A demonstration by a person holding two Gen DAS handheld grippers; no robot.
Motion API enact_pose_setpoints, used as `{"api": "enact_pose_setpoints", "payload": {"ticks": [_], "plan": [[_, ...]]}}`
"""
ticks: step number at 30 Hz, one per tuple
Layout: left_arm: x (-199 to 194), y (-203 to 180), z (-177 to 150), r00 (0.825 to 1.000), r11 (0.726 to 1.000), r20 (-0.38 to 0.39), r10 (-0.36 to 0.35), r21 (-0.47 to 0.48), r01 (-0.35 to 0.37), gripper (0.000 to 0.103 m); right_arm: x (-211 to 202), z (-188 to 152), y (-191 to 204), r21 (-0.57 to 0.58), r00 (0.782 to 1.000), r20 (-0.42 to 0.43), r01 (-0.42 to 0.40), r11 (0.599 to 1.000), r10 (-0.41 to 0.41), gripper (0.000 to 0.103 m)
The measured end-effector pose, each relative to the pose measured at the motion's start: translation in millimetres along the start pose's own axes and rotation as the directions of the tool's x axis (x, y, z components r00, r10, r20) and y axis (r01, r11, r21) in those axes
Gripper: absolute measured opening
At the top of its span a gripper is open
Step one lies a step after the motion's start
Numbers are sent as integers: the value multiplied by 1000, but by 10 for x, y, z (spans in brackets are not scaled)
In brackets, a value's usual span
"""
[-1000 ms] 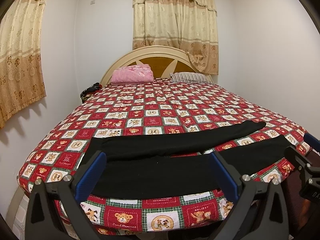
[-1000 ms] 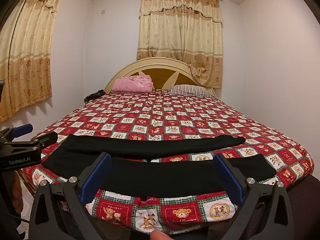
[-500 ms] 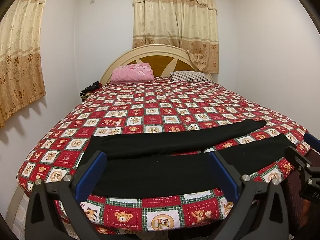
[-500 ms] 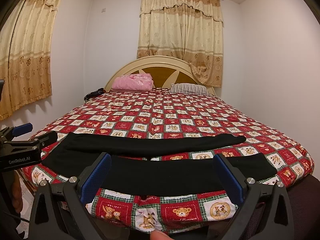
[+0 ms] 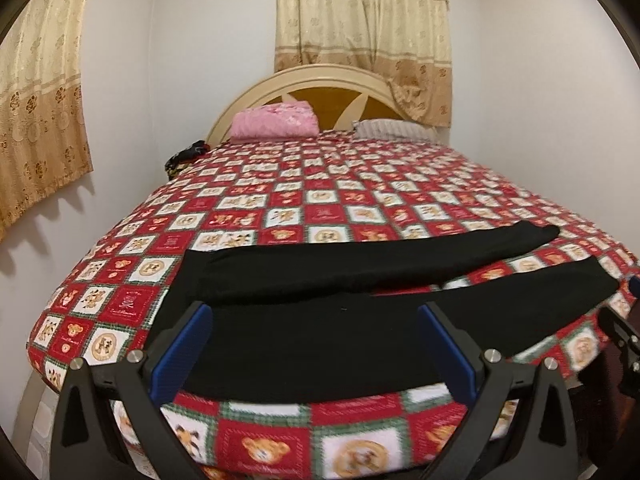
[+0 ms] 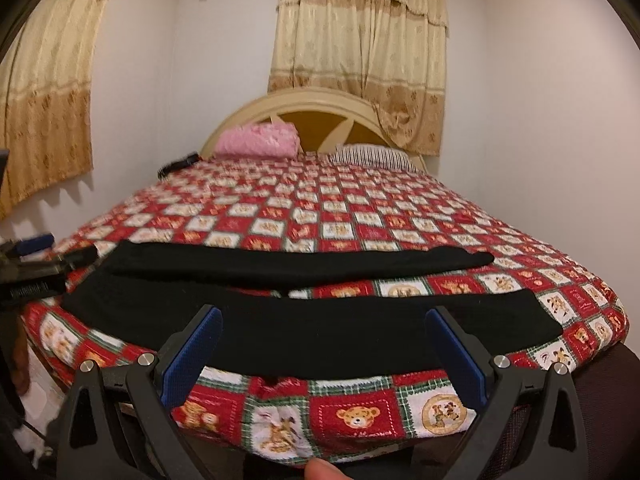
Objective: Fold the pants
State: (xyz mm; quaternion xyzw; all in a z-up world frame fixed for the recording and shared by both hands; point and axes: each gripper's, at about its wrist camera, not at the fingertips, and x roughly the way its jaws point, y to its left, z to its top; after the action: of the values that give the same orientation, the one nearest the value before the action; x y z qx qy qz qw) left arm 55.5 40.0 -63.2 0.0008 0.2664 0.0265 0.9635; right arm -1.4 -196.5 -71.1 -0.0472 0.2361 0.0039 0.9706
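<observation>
left tongs (image 5: 316, 350) open | right tongs (image 6: 324, 350) open | pants (image 5: 360, 300) flat, long axis crosswise, legs pointing right

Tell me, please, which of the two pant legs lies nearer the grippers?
The front leg, stretched along the bed's near edge, right ahead of both open grippers. The other leg lies behind it, angling off toward the headboard side.
</observation>
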Motion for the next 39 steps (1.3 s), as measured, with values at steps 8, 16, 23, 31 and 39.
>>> {"api": "enact_pose_setpoints", "payload": {"ticks": [8,16,23,31,39], "plan": [[689,455,107,990,994,-85,109,41,-106,103,479,-30,-202,2,994,-87,73,997,-73,102],[1494,1136,282,955,970,-181,236,93,-223,103,1028,32,-436,-33,979,-161,121,992,-125,102],[2160,1477,396,936,976,-277,216,58,-208,103,1453,128,-634,-57,963,-221,143,988,-152,102],[2747,1786,368,911,988,-396,119,-42,-147,72,1732,196,-815,-82,951,-249,169,982,-184,102],[2866,1839,334,914,992,-404,-44,-123,-7,46,1910,351,-1430,38,948,-271,185,982,-168,102]]}}
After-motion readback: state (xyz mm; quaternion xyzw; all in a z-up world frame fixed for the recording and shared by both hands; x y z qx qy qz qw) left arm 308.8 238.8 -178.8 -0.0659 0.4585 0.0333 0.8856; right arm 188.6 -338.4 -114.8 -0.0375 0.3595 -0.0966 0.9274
